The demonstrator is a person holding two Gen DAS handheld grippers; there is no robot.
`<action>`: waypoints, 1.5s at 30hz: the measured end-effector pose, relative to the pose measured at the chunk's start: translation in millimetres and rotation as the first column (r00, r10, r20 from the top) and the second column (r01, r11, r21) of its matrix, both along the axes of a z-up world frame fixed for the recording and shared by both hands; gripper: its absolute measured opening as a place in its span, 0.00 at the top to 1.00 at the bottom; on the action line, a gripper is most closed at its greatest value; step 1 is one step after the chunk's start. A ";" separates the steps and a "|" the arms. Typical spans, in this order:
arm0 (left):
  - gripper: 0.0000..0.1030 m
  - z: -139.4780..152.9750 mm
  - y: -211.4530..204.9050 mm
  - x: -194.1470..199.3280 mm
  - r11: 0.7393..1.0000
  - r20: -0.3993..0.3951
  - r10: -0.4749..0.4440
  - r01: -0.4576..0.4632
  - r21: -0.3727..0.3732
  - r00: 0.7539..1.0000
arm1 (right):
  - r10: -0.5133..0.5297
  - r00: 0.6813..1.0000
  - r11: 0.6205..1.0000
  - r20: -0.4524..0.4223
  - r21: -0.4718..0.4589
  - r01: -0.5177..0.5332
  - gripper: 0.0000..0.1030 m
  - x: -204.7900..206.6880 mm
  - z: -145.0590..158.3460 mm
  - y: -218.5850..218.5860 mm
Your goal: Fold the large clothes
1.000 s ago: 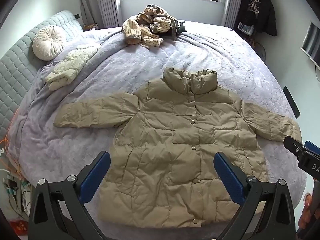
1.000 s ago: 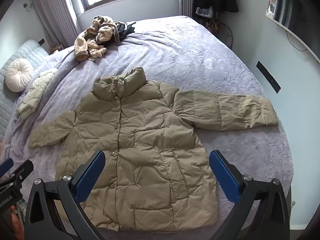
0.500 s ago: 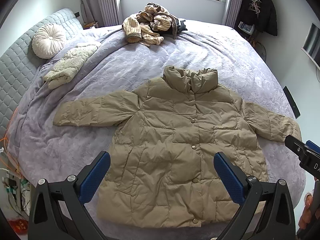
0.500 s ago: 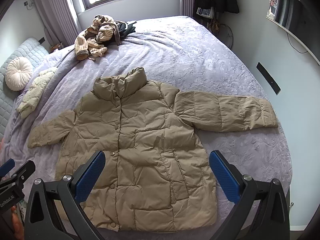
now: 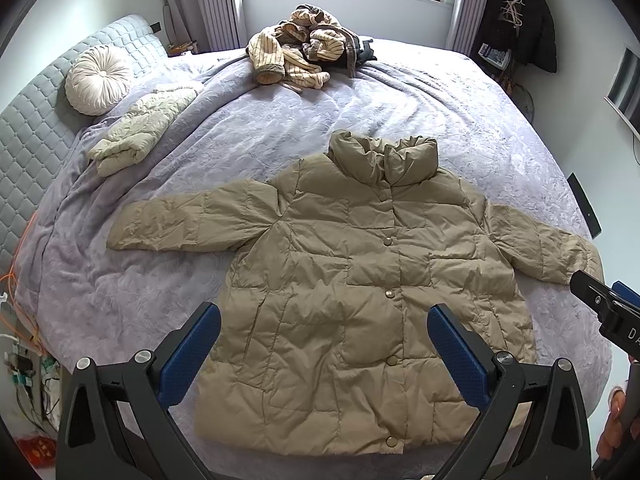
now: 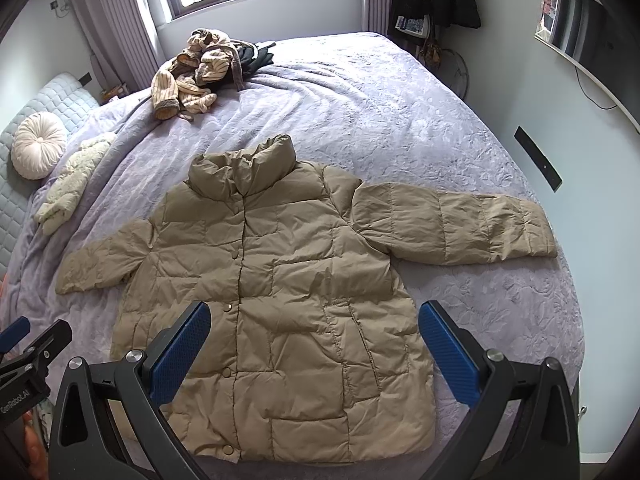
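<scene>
1. A folded pale quilted garment (image 5: 140, 128) lies by the round cushion (image 5: 98, 80), probably set aside as done.
2. The left gripper (image 5: 322, 356) hangs spread wide above the hem, holding nothing.
3. The tan puffer jacket (image 5: 360, 288) lies buttoned, face up, both sleeves out on the lilac bedspread (image 5: 460, 112), flat for folding.
4. The right gripper (image 6: 314, 350) hangs equally spread and empty.
</scene>
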State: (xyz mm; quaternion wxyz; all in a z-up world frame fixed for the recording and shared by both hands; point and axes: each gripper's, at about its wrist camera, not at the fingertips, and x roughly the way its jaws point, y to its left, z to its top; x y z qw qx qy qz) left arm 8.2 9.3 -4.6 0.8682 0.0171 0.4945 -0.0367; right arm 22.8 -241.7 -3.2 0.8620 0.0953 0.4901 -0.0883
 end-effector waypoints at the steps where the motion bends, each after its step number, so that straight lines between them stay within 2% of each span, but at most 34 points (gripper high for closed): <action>1: 0.00 -0.1 0.1 0.0 1.000 0.001 0.000 0.000 0.000 1.000 | -0.002 1.000 1.000 0.000 0.000 0.002 0.00 -0.1 -0.1 -0.3; 45: 0.00 -5.8 6.2 -0.4 1.000 -0.008 0.003 -0.003 0.000 1.000 | 0.001 1.000 1.000 -0.005 0.001 -0.001 0.00 -0.3 -1.8 1.8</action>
